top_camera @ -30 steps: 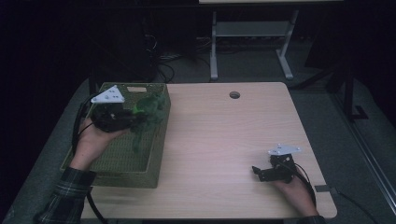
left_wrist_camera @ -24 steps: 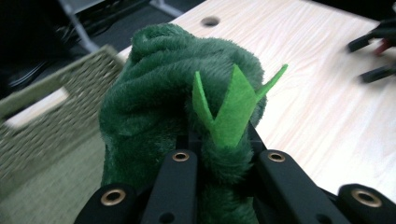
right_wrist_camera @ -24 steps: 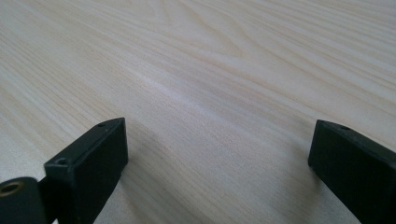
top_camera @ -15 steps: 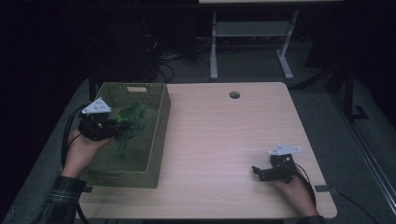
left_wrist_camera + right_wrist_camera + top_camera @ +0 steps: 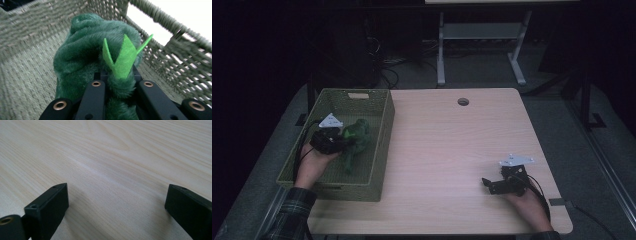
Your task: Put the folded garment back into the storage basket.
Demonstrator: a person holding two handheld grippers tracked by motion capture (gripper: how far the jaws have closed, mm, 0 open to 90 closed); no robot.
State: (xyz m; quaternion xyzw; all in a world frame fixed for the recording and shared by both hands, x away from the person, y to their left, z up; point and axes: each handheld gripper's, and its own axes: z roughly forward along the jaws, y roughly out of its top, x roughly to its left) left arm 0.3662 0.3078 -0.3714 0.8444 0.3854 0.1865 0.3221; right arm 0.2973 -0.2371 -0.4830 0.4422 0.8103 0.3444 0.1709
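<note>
A green plush toy [image 5: 354,140] hangs low inside the woven green basket [image 5: 382,140] at the table's left. My left gripper [image 5: 343,142] is shut on it. In the left gripper view the two black jaws pinch the dark green plush toy [image 5: 85,52] near a light green felt crest [image 5: 123,56], just above the basket [image 5: 22,82] floor. My right gripper [image 5: 486,185] rests low over the bare wood at the table's front right. Its jaws stand wide apart with only the tabletop [image 5: 112,165] between them.
The basket's far wall has a handle cut-out [image 5: 357,95]. A round cable hole [image 5: 463,102] sits near the table's far edge. A white desk frame [image 5: 482,45] and cables lie on the dark floor beyond the table.
My left gripper has come down and toward the near left with the green plush toy, from above the basket's rim to deep inside it. The right gripper has stayed put.
</note>
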